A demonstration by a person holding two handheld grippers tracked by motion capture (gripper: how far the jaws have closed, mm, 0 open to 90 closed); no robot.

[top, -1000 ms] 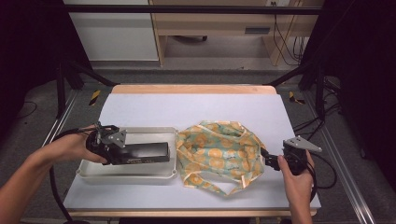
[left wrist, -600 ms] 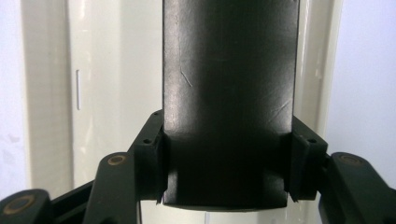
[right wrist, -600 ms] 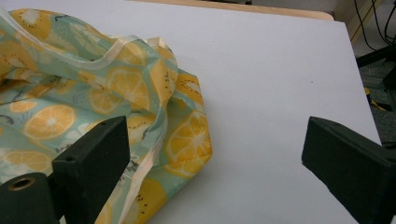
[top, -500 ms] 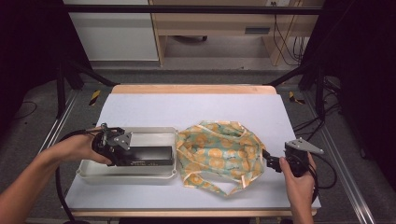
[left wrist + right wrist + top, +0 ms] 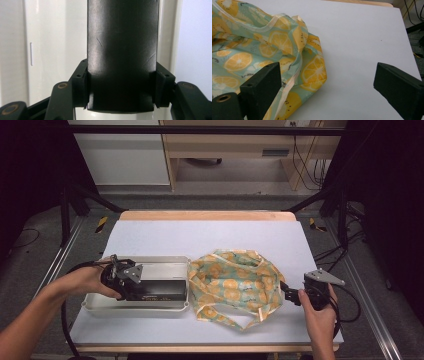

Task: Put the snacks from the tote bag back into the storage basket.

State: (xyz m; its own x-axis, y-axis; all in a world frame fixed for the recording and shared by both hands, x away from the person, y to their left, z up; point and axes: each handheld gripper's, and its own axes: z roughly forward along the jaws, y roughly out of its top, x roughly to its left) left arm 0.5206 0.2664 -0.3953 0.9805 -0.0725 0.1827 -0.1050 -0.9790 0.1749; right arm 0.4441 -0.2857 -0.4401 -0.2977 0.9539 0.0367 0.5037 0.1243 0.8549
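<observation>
Left gripper [image 5: 131, 281] clamps a matte black rectangular box [image 5: 159, 290], lying in the shallow white tray [image 5: 150, 306]. Right of the tray: crumpled, glossy citrus-print bag [image 5: 234, 285]. Right gripper [image 5: 290, 295], jaws wide apart, at the bag's far edge.

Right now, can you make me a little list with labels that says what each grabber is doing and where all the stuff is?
left gripper: shut on the black box, both pads against its sides
black box: lying in the white tray
white tray: on the table's left side
right gripper: open, at the right edge of the fruit-print bag
fruit-print bag: crumpled flat on the table, right of the tray
</observation>
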